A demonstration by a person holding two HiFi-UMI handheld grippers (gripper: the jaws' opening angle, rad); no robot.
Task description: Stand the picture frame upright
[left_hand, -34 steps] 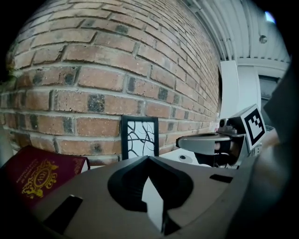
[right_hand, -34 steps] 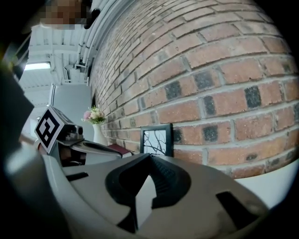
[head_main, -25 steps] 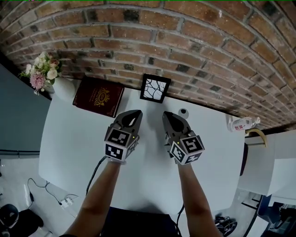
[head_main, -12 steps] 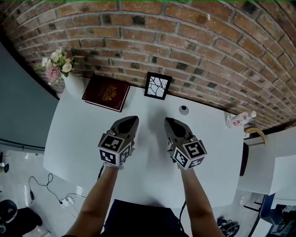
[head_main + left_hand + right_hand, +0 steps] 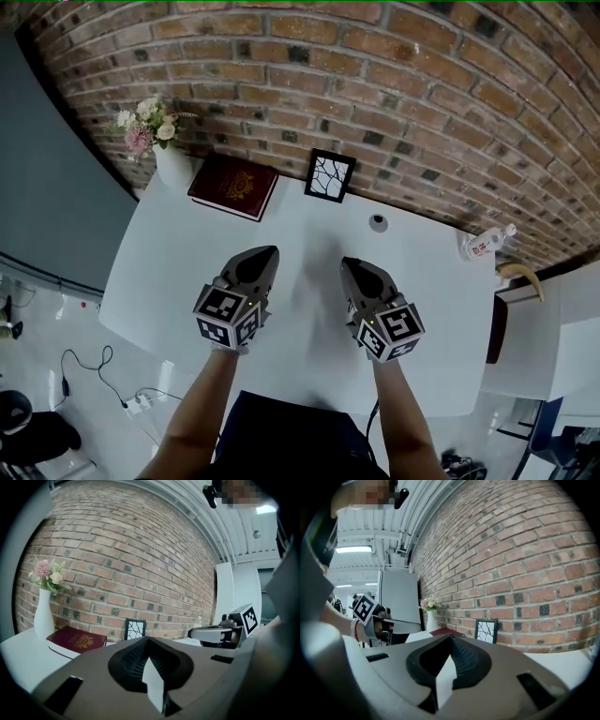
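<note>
From the head view, a white table [image 5: 159,272] runs up to a brick wall [image 5: 394,84]. The picture frame [image 5: 330,175], black with a white panel of dark branching lines, stands upright at the table's far edge, close to the wall. Left of it lies a dark red book [image 5: 234,186], and left of that stands a white vase [image 5: 172,164] of flowers [image 5: 147,125]. A small round dark thing [image 5: 378,222] sits on the table right of the frame, and a bottle [image 5: 487,243] lies at the far right corner. The left gripper [image 5: 266,253] and the right gripper [image 5: 348,265] hang side by side over the near middle of the table; both point toward the wall, well apart from the frame, each on a bare forearm.

In the left gripper view, the left gripper [image 5: 149,640] has its jaws pressed together with nothing between them. Beyond their tip the picture frame [image 5: 135,629] stands on edge before the wall; the book [image 5: 77,641] and the vase [image 5: 44,616] are to its left. The right gripper [image 5: 220,633], with its marker cube, shows at the right.

In the right gripper view, the right gripper [image 5: 451,638] likewise has its jaws closed on nothing. The picture frame [image 5: 486,630] stands upright just right of their tip line, far off by the wall; the vase [image 5: 431,620] and the book [image 5: 446,632] lie to the frame's left. The left gripper [image 5: 401,625] reaches in from the left.
</note>
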